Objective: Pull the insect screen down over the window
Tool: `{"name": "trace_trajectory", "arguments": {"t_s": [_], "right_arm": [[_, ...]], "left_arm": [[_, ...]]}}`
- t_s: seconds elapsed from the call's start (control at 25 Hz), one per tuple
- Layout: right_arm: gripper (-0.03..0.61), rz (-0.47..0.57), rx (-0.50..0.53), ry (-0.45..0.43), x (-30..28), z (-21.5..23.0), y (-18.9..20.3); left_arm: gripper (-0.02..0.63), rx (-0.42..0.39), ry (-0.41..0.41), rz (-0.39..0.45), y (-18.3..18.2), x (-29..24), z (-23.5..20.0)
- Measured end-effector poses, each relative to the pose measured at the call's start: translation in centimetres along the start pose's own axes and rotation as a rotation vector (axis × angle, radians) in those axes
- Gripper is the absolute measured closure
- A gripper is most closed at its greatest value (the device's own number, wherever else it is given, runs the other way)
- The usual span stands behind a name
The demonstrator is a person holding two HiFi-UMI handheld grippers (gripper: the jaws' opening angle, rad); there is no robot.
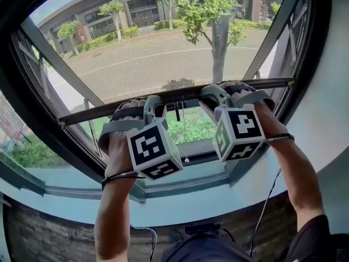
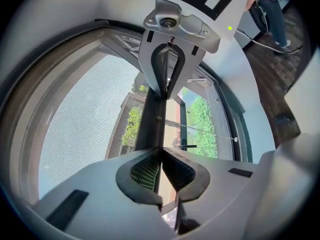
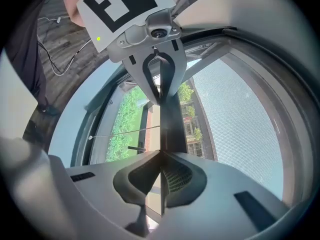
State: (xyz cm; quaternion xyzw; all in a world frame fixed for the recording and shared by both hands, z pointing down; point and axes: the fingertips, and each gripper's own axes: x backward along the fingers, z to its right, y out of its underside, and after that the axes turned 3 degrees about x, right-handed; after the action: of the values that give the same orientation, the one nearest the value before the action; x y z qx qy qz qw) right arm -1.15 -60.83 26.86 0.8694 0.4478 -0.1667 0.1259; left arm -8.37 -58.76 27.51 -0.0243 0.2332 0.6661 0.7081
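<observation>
At mid-window point(image 1: 203, 157) height sits the insect screen's point(image 1: 158, 56) dark pull bar point(image 1: 180, 93); mesh covers the glass above it, and the lower pane is bare. Left gripper point(image 1: 151, 103) and right gripper point(image 1: 214, 95) sit side by side, near each other, each with jaws pinching the bar's thin edge.

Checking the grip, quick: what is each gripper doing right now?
Left gripper: closed on the screen bar.
Right gripper: closed on the same bar.
</observation>
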Motion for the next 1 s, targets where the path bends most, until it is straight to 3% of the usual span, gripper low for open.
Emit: {"name": "trace_trajectory", "arguments": {"t_s": [0.2,0.64,1.0], "right_arm": [[0.555,0.007,-0.024,-0.073,-1.3,-4.4,0.6],[0.555,0.006,-0.067,-0.173,-4.2,-9.4,0.9],[0.555,-0.011,-0.084,-0.185,-6.1,-14.2,1.3]], "left_arm": [[0.591,0.024,0.080,-0.003,0.8,-1.4,4.3],[0.591,0.055,0.188,-0.032,2.7,-3.8,9.1],[0.591,0.041,0.207,-0.093,4.1,-5.6,13.9]]}}
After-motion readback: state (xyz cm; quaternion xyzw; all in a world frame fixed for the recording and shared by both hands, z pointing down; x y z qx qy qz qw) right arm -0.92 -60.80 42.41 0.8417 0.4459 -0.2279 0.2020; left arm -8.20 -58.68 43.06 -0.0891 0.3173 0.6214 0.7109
